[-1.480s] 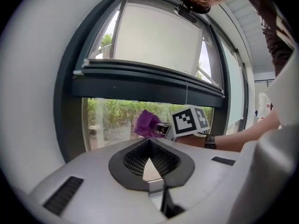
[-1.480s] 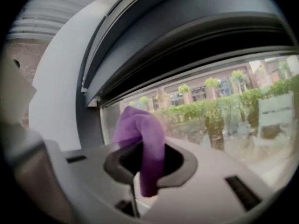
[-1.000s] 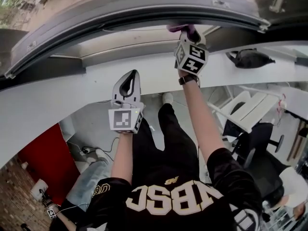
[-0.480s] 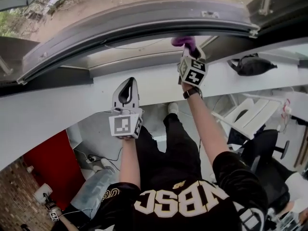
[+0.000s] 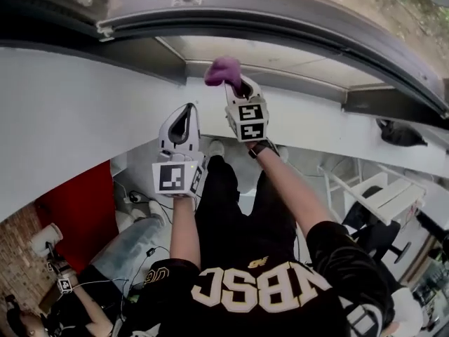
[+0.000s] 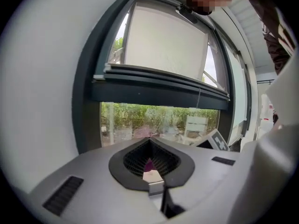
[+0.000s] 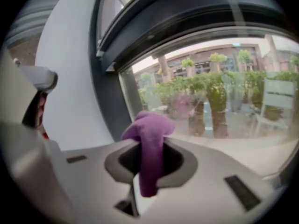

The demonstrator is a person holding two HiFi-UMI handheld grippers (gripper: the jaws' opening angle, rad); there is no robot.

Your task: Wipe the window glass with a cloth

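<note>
Ahead of my right claw, the large pane of clear window glass point(image 7: 210, 101) fills most of the right gripper view, with green hedges and a pale chair outside. A dark grey window frame post point(image 7: 105, 92) stands up and to the left of the claw, against the white wall point(image 7: 65, 78).

The white two-jaw right gripper point(image 5: 237, 93) is clamped on a purple soft cloth point(image 7: 150, 139). The jaws are parted only by the cloth's thickness. A strip of it hangs back through them, and a rounded bunch sticks out past the tips toward the glass. I can't tell whether the bunch touches the pane.

The white two-jaw left gripper point(image 5: 184, 118) is beside the right one, to its left and further from the window. Its tips meet, with nothing between them.
</note>
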